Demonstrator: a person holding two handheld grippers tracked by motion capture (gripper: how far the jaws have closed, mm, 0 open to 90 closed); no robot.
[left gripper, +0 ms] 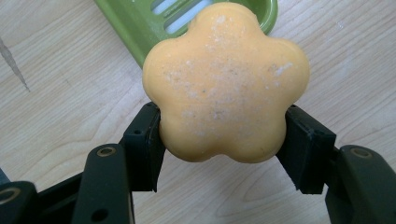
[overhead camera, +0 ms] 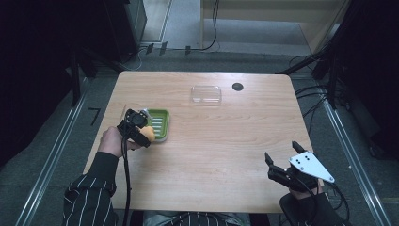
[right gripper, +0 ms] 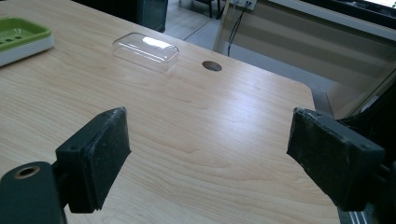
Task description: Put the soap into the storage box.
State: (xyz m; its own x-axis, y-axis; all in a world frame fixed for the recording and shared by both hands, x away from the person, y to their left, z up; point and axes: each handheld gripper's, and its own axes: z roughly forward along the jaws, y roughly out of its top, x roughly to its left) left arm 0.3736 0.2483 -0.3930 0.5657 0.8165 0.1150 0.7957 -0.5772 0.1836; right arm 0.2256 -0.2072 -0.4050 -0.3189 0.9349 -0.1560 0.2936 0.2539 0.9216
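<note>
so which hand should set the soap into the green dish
Left. Its tool already grips the orange soap right beside the green dish; the right tool is open, far across the table.

Orange flower-shaped soap [left gripper: 225,84], five rounded lobes, surface dusted with pale specks, clamped between two black jaws just above the near edge of a green slotted soap dish [left gripper: 140,25]. Clear plastic lid [overhead camera: 206,94] lying apart, farther back on the table.
</note>
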